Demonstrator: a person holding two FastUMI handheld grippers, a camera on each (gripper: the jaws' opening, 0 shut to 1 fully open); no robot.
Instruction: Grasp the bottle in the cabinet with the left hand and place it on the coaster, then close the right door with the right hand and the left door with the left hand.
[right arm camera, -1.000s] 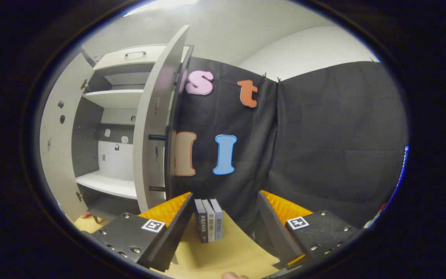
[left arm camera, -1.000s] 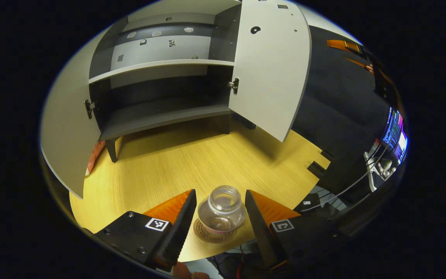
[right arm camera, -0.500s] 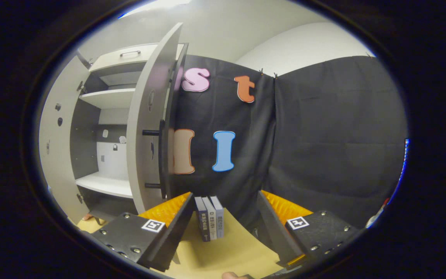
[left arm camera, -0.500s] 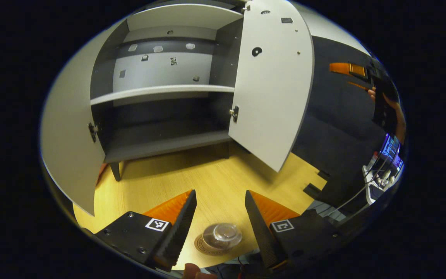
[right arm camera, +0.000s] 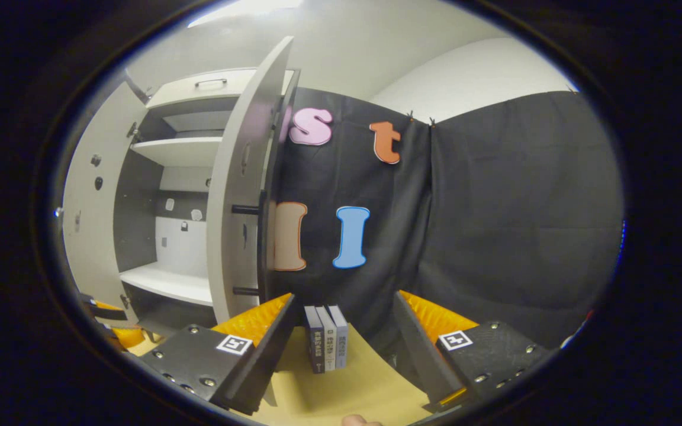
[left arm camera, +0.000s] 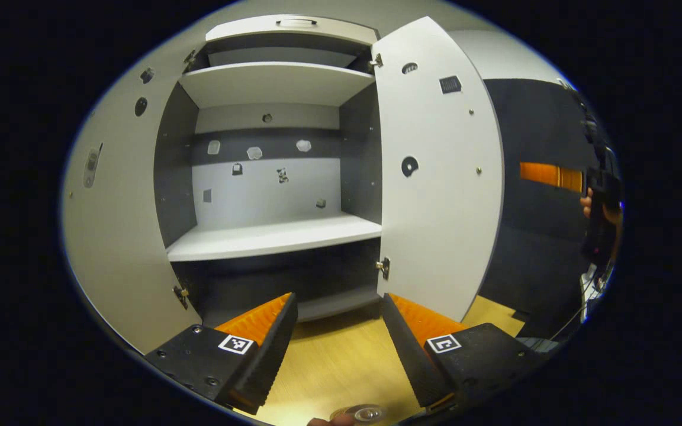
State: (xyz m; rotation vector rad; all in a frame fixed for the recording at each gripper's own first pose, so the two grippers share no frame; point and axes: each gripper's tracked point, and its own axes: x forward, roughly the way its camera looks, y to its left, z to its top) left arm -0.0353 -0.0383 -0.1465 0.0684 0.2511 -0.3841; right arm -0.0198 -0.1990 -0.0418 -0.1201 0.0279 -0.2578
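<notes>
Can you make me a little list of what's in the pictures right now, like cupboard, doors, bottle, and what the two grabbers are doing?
cabinet: shelves bare, standing on the wooden table
right door: swung open
left door: swung open
bottle: just its top peeks in at the bottom edge of the left gripper view
left gripper: open, holding nothing
right gripper: open, holding nothing, pointed at the books
books: upright on the table

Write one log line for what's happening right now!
bottle: by table edge | left tongs: open | right tongs: open | right door: open | left door: open
</notes>
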